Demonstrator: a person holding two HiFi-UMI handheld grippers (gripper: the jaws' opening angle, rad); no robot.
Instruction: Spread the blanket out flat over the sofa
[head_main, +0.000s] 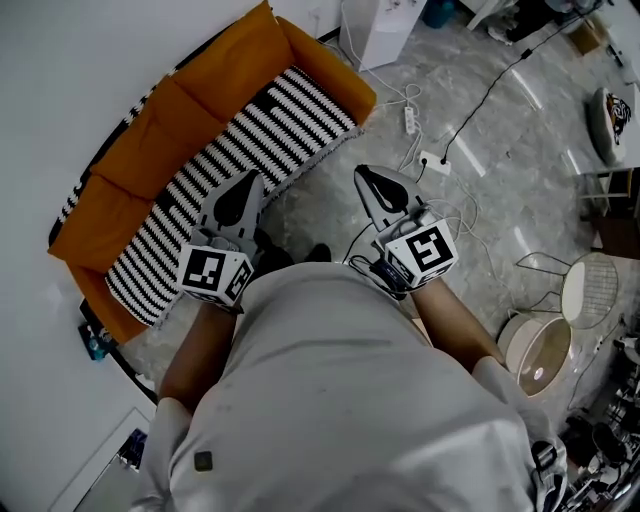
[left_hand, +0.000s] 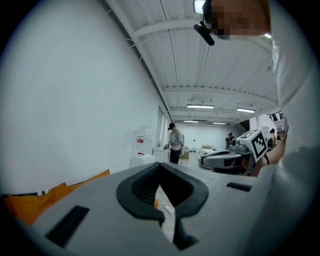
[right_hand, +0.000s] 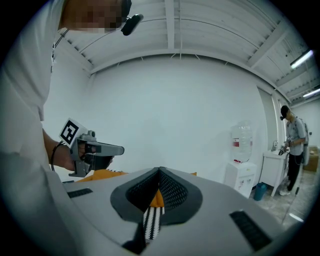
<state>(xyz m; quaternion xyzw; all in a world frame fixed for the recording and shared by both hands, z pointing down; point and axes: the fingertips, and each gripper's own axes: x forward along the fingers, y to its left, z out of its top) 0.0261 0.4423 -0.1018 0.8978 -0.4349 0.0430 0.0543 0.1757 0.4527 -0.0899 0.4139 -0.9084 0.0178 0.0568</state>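
Observation:
An orange sofa (head_main: 190, 90) stands against the white wall at the upper left of the head view. A black-and-white striped blanket (head_main: 250, 140) lies spread along its seat, and a strip of it hangs over the backrest at the far left. My left gripper (head_main: 253, 180) hovers at the sofa's front edge, shut and holding nothing. My right gripper (head_main: 363, 172) is over the floor to the right of the sofa, also shut and holding nothing. In the left gripper view the jaws meet at the tip (left_hand: 160, 164). In the right gripper view the shut gripper (right_hand: 160, 170) points toward the blanket (right_hand: 152, 220).
A power strip (head_main: 410, 120) and cables (head_main: 470, 115) lie on the marbled floor right of the sofa. A white cabinet (head_main: 375, 30) stands beyond it. A wire chair (head_main: 590, 285) and a round basin (head_main: 540, 355) sit at the right. A person (right_hand: 295, 145) stands near a water dispenser (right_hand: 241, 165).

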